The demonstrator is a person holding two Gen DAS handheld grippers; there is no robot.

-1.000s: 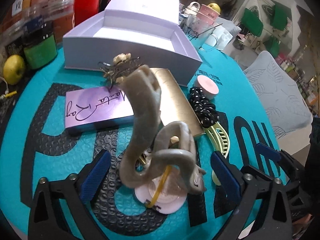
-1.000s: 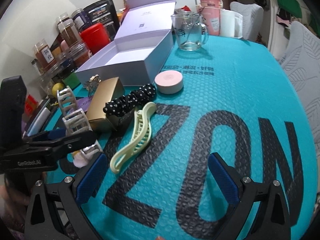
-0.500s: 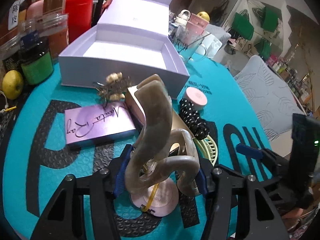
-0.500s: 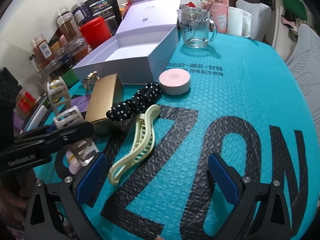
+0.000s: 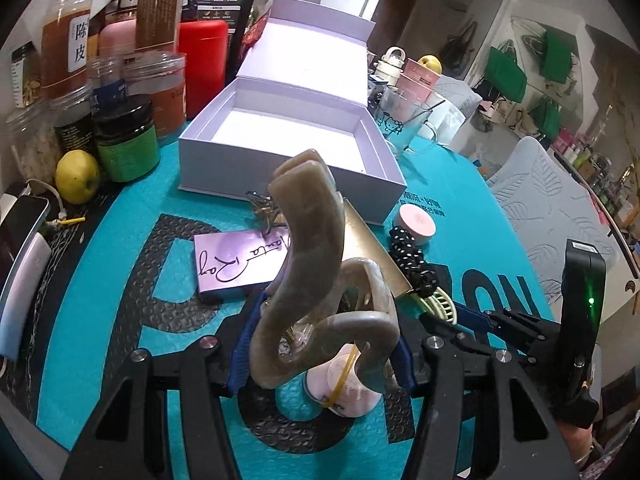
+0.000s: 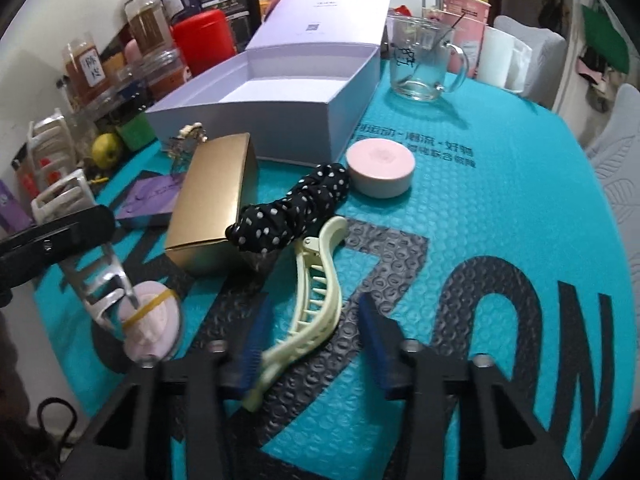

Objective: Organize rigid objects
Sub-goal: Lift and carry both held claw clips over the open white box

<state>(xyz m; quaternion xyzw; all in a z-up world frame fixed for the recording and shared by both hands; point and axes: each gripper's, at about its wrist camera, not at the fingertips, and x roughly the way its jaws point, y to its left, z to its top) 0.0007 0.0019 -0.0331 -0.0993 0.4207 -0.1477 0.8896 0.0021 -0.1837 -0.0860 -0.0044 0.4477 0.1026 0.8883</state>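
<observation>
Between the blue pads of the left gripper [image 5: 320, 354] sits a big grey-beige hair claw [image 5: 316, 280], pinched at its base and standing tall above the mat; in the right wrist view the same claw shows at the left edge, lifted over a round pink puff bound with a yellow rubber band [image 6: 150, 320]. The right gripper [image 6: 316, 344] is closing its jaws around the near end of a pale yellow hair claw [image 6: 312, 300] that lies flat on the teal mat [image 6: 500, 208]; the left pad looks to touch it, the right pad stands a little apart, so the grip does not look made yet.

Farther out, just beyond the yellow claw, lie a black dotted scrunchie [image 6: 292, 208], a gold box [image 6: 212, 204], a purple card box [image 5: 236, 260], a small gold brooch-like piece [image 5: 262, 206] and a round pink tin [image 6: 380, 168].

At the far side the white gift box [image 5: 288, 120] stands with its lid up and nothing visible inside.

Judging from that, the sorting has barely begun: nothing is stowed, one claw is in hand, a second is about to be gripped, and all the rest is left on the mat.
</observation>
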